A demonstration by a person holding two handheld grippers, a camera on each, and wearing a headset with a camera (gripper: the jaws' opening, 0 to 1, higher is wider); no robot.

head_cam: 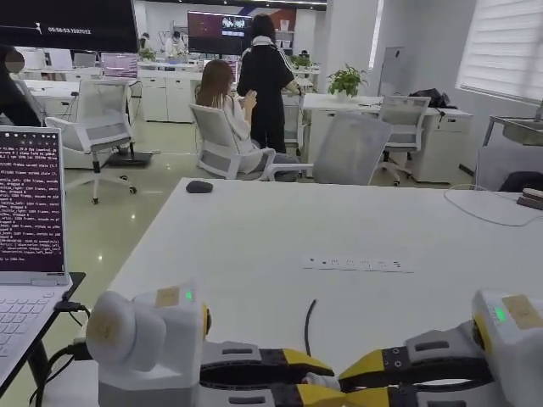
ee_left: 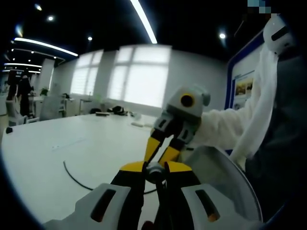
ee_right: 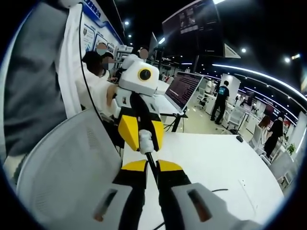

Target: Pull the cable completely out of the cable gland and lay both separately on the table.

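both clamped: left claw (ee_left: 154,167) on the pale round gland (ee_right: 145,141), right claw (ee_right: 152,166) on the thin black cable (head_cam: 306,326).

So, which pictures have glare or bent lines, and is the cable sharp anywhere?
Head view: even soft light, hardly any shadow on the table, cable slightly soft. Left gripper view: windows washed out, table edge curved. Right gripper view: dark ceiling with bright light strip, cable sharp at the right hand-held gripper.
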